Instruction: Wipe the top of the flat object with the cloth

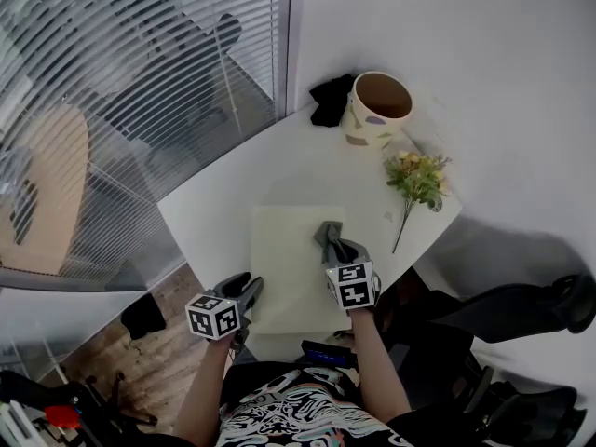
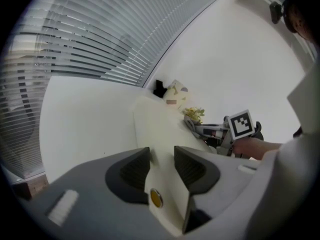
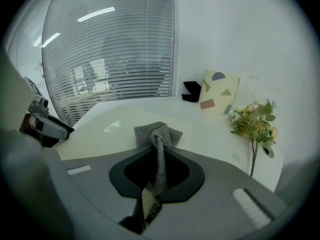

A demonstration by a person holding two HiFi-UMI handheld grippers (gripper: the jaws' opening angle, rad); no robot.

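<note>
Pinched in the right gripper [image 1: 339, 250]: cloth [image 1: 328, 237], lying just ahead of the jaws on the flat object [image 1: 284, 250]. Between the left gripper [image 1: 250, 292] jaws: the flat object's near edge. Ahead and right of the right gripper, on the table [image 1: 219, 203]: flowers [image 1: 417, 179]. Farther ahead: pot [image 1: 377, 110], dark bundle [image 1: 330, 101] just left of it.

Right gripper [image 1: 341, 252]: jaws closed on the cloth [image 3: 158, 132], which bunches out past the fingertips. Left gripper [image 1: 250, 289]: jaws clamp the flat object [image 2: 157, 129] by its near edge, between the pads. Both forearms [image 1: 377, 371] reach forward.
</note>
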